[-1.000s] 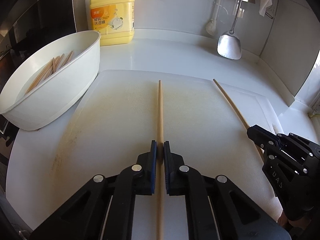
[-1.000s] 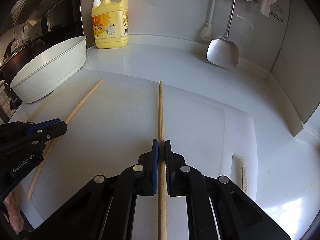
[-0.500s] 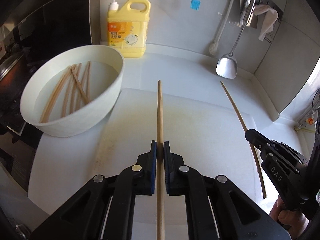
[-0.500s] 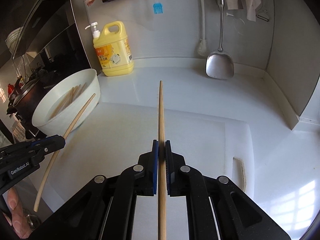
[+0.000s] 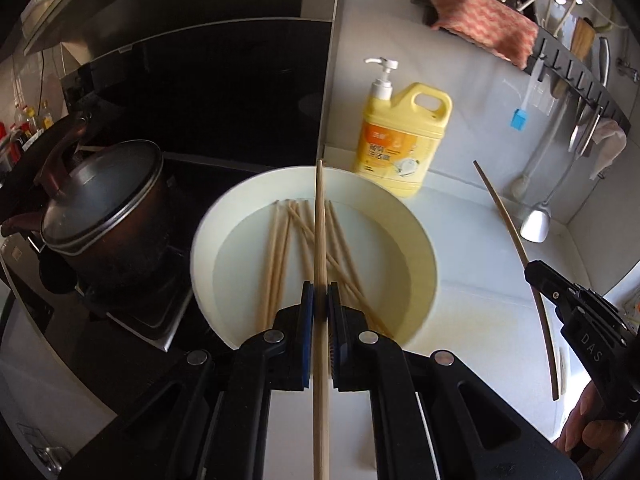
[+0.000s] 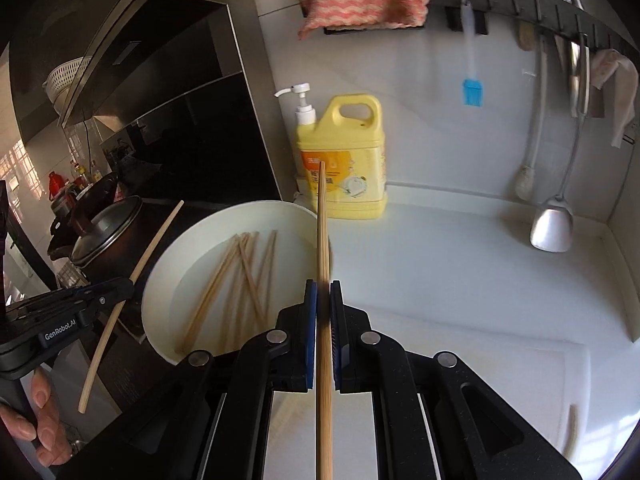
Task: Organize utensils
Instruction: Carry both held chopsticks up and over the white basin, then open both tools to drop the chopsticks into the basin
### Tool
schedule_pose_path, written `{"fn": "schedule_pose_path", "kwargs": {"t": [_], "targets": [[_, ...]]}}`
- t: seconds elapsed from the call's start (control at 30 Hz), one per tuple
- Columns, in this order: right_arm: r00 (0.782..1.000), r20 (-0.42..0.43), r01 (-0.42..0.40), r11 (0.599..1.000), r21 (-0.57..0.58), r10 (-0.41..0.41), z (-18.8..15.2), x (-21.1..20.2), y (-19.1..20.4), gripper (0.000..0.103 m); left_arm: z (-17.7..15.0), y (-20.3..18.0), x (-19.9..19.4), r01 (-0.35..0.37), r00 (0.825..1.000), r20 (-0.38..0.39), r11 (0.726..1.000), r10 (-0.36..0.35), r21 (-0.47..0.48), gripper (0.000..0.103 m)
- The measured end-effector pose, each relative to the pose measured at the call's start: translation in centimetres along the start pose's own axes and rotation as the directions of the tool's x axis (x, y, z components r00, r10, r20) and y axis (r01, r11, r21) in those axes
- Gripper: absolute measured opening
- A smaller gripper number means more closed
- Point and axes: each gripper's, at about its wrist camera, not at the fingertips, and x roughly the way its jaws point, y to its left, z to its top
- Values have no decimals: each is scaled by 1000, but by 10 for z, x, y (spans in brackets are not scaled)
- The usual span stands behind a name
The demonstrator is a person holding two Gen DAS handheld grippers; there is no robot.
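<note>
Looking along the left gripper [image 5: 319, 300] first, its jaws are pinched tight on a single chopstick [image 5: 320, 224] that juts out over the white bowl [image 5: 424, 240], which sits at the left end of the counter [image 5: 472, 256] hard by the stove pot [image 5: 104, 216]. More chopsticks [image 5: 280, 248] already lie loose and crossed in the bowl's bottom. Letting go from this height could bounce the stick off the rim or the heap (it is long and light) and send it toward the stove.

From the right gripper [image 6: 323, 300], likewise clamped shut on its own chopstick [image 6: 323, 240], the tip hangs over the bowl's right rim, pointing toward the yellow detergent bottle [image 6: 344, 160] at the counter's back edge. Released there, I'd guess it tips outward onto the counter. Both sticks heading for one bowl might also clash.
</note>
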Motion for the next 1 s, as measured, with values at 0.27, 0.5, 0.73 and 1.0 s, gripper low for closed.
{"fn": "schedule_pose_path", "kwargs": {"t": [0.27,0.5,0.73,1.0], "targets": [[997,-72,-33,999,8,33,27,78,70,6,31,56,54,25,998,-55,999,-24,27,8],[981,-185,-54,997,48,62,23,137,84,6,32,63,96,65,990,-123,998,-67,-18,8],[960,-271,-55,998,42,64,16,172,81,6,30,62,130,38,982,-186,999,-43,-31,8],[944,-321,-64,997,44,75,11,187,74,7,29,64,150,-11,973,-229,999,1,-44,8]]}}
